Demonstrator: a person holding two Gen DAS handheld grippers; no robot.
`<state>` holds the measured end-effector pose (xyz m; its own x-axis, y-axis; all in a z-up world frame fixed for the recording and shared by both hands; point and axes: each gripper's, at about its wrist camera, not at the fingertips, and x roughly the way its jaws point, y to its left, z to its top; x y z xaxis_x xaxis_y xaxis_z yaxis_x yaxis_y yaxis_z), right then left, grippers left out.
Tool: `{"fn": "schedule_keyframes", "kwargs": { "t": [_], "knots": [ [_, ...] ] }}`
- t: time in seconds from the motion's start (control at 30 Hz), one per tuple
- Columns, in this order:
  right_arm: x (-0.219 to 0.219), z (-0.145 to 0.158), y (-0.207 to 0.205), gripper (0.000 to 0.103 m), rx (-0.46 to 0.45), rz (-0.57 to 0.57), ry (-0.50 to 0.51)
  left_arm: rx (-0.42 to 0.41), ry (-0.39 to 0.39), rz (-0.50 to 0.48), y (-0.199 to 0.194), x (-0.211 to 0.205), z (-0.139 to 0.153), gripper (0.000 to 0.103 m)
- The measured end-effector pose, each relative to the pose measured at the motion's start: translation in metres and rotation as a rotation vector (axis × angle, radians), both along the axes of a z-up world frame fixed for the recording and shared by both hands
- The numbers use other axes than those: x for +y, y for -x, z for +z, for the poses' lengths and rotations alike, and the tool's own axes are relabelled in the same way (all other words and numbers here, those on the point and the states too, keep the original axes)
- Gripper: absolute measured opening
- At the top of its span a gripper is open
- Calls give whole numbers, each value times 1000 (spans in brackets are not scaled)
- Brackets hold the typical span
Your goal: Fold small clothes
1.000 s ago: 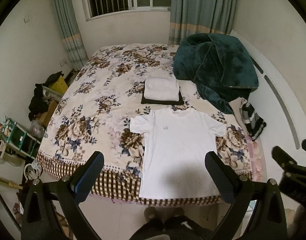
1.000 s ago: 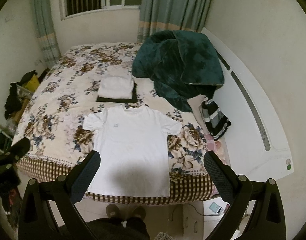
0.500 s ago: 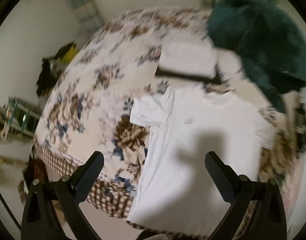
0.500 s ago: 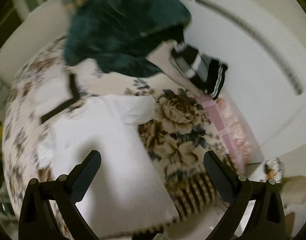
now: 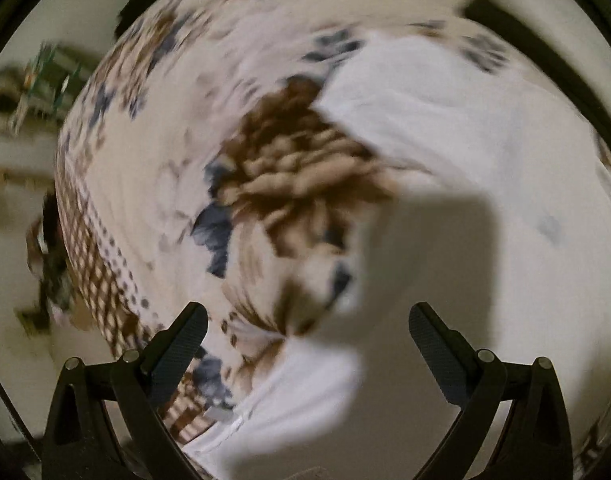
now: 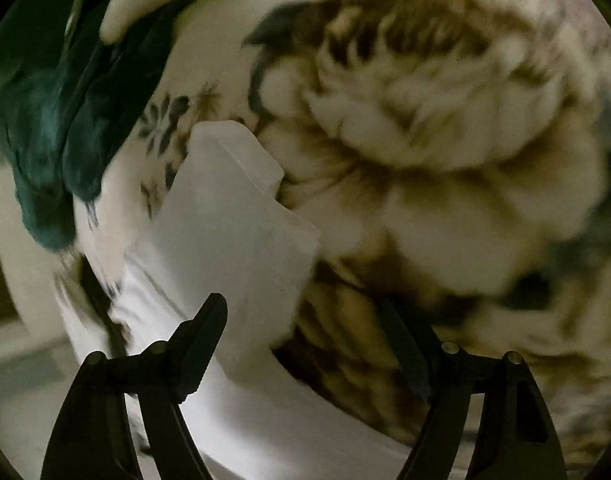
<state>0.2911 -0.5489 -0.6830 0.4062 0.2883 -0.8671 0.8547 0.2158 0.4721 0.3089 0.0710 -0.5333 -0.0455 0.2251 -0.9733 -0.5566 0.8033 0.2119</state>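
Note:
A white T-shirt (image 5: 485, 184) lies flat on the floral bedspread (image 5: 153, 168). In the left wrist view its left sleeve and side fill the right half, blurred by motion. My left gripper (image 5: 305, 336) is open and empty, close above the shirt's left edge. In the right wrist view the shirt's right sleeve (image 6: 233, 216) lies just ahead of the left finger (image 6: 203, 340). My right gripper (image 6: 309, 340) is open and empty, low over the sleeve and the bedspread (image 6: 445, 152).
A dark teal blanket (image 6: 53, 120) is heaped at the upper left of the right wrist view. The bed's checked border (image 5: 93, 264) and the floor beyond it show at the left of the left wrist view.
Both grippers have dropped from a high view of the whole bed to close above the shirt, the left toward its left sleeve, the right toward its right sleeve. Both stay open.

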Motion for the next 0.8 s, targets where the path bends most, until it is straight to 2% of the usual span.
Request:
{"fn": "schedule_keyframes", "kwargs": {
  "t": [0.03, 0.07, 0.1, 0.13, 0.17, 0.3, 0.4, 0.47, 0.57, 0.67, 0.73, 0.8],
  "knots": [
    [4, 0, -7, 74, -11, -14, 40, -7, 27, 27, 2, 9, -5, 103],
    [9, 1, -11, 59, -25, -16, 66, -25, 70, 58, 5, 19, -10, 103],
    [15, 5, -19, 40, -31, -1, 98, -50, 112, 89, 8, 29, -13, 103],
    [22, 10, -29, 29, -13, 32, 155, -77, 152, 123, 10, 39, -15, 103],
    [31, 18, -40, 12, -1, 64, 223, -95, 179, 149, 12, 47, -16, 103],
    [83, 60, -91, 9, -14, 271, 495, -131, 246, 194, 12, 65, -15, 103],
    [172, 86, -138, 9, -41, 583, 734, -151, 272, 189, 7, 71, -15, 103],
    [231, 87, -152, 9, -45, 798, 877, -153, 285, 183, 5, 73, -15, 103],
    [327, 69, -153, 8, -59, 1112, 1044, -159, 278, 163, 3, 77, -14, 103],
    [388, 38, -143, 8, -33, 1355, 1084, -171, 268, 144, 0, 83, -15, 103],
    [407, 22, -137, 9, 1, 1470, 1009, -182, 280, 141, -10, 89, -15, 103],
    [405, 24, -124, 13, -2, 1481, 957, -197, 299, 142, -23, 99, -17, 103]
  ]
}}
